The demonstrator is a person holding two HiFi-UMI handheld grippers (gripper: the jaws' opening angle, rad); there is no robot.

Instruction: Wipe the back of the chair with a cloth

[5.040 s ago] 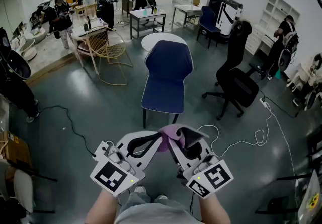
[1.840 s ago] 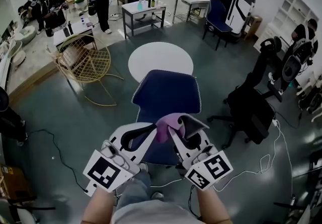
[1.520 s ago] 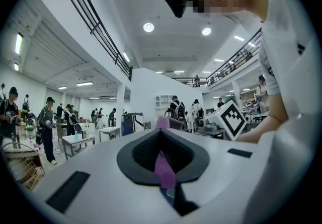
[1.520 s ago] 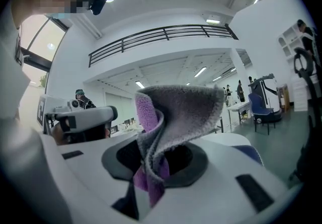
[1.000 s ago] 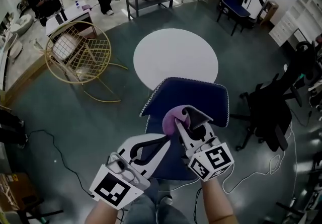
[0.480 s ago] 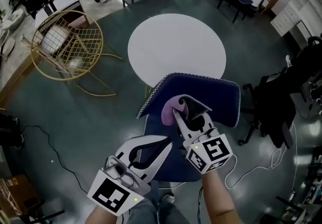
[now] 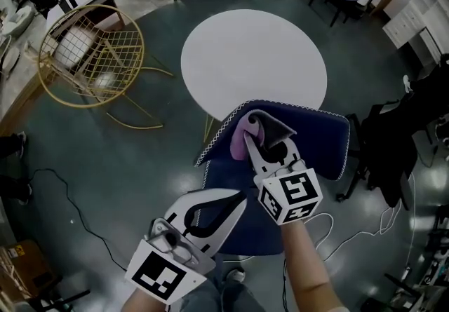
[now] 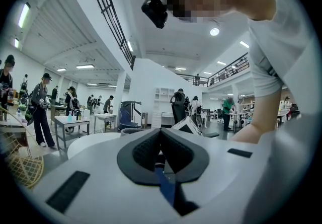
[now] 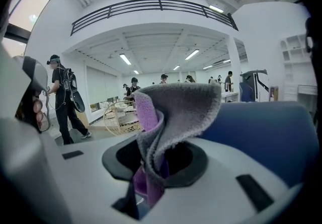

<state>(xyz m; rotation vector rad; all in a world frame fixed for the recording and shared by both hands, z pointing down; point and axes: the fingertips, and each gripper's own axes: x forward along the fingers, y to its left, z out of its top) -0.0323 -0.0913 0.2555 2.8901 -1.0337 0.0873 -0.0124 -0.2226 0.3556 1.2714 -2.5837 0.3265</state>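
A blue chair stands below me, its back [image 7: 319, 139] toward the white table and its seat [image 7: 242, 223] nearer me. My right gripper [image 7: 251, 123] is shut on a purple and grey cloth [image 7: 244, 139], held at the left part of the chair back near its top edge. In the right gripper view the cloth [image 9: 173, 115] stands folded out of the jaws of the right gripper [image 9: 153, 155], with the blue back [image 9: 264, 132] close behind at the right. My left gripper [image 7: 240, 196] is shut and holds nothing, low over the seat. In its own view the left gripper [image 8: 161, 135] shows its pads meeting.
A round white table [image 7: 252, 58] stands just beyond the chair. A gold wire chair [image 7: 88, 51] is at the upper left, a black office chair [image 7: 410, 128] at the right. Cables [image 7: 66, 188] run over the dark floor. People stand at the far top left.
I have come up over the chair. The right gripper carried the cloth forward to the chair back, while the left gripper parted from the cloth and stayed low near my body.
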